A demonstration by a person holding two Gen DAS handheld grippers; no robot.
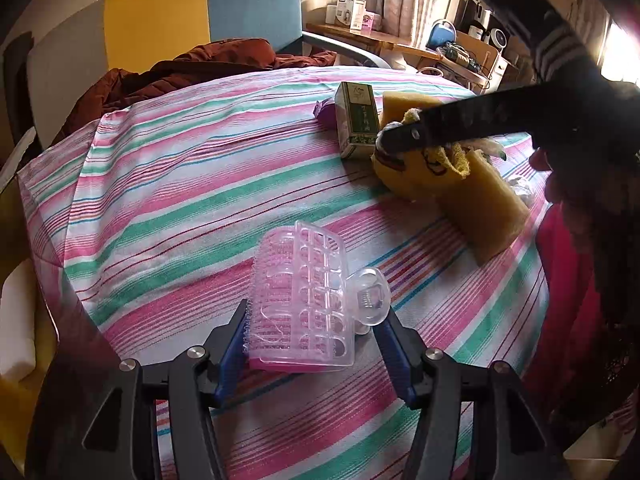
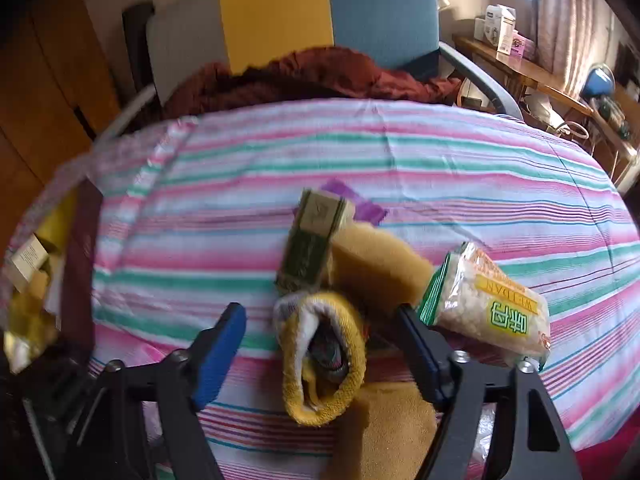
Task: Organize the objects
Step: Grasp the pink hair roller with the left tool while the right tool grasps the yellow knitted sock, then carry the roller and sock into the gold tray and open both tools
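Fingers of the left gripper (image 1: pixel 308 328) stand to either side of a clear plastic hair-roller clip with pink bristles (image 1: pixel 304 300). Its blue pads look to be touching the roller's bristled side and the clip's rounded handle, though I cannot tell for certain whether they press or only graze it. The clip lies on the pink, green and white striped tablecloth (image 1: pixel 180 200), near the table's front edge. The right gripper (image 2: pixel 320 340) has its blue-padded fingers well apart around a rolled yellow terry towel with a white lining (image 2: pixel 320 356), neither pad touching it as far as the right wrist view shows. The towel rests partly on a flat ochre sponge (image 2: pixel 380 268). Just beside it on the right lies a clear packet of pale grains with a yellow and green label (image 2: pixel 488 304). Beyond stands a small green and cream carton (image 2: pixel 312 236), with a purple wrapper (image 2: pixel 360 204) behind that. Farther off, a rust-brown quilted jacket (image 2: pixel 320 76) is heaped at the table's far edge before a chair with yellow and blue panels (image 2: pixel 320 8). The step in hand looks like the pick-up: each gripper is bracketing its object. Next, the right fingers would need to squeeze the soft roll firmly and the left to secure the clip before lifting.
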